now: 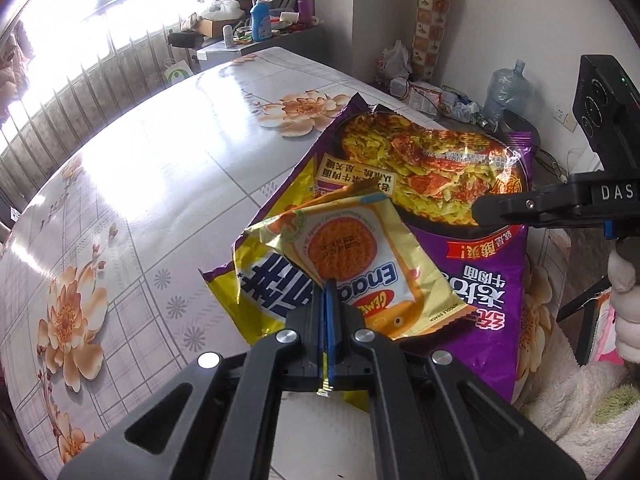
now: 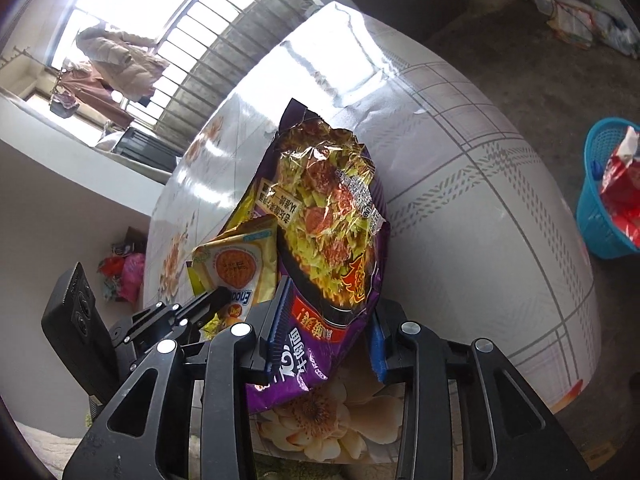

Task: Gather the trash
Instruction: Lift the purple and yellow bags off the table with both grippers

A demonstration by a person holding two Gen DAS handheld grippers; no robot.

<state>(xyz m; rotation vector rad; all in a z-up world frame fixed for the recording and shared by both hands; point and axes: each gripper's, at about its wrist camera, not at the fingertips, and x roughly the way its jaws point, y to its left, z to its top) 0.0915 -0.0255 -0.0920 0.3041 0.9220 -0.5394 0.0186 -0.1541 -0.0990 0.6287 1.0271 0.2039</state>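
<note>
My left gripper [image 1: 327, 284] is shut on the near edge of a small yellow noodle-snack wrapper [image 1: 344, 248]. That wrapper lies over a larger yellow wrapper [image 1: 256, 284] and a big purple noodle bag [image 1: 440, 160] on the flowered table [image 1: 160, 160]. In the right wrist view the purple bag [image 2: 332, 208] runs between the fingers of my right gripper [image 2: 328, 324], whose jaws stand apart; the left pad touches it, the right pad sits at its edge. My left gripper [image 2: 218, 294] shows there at the small yellow wrapper [image 2: 236, 264]. My right gripper [image 1: 480, 212] reaches in from the right.
A blue plastic basket [image 2: 600, 220] holding a red wrapper stands on the floor, right of the table. A gloved hand [image 1: 622, 272] holds the right gripper. Bottles and clutter sit on a far cabinet [image 1: 260, 24]. The table's edge [image 2: 560, 360] curves close by.
</note>
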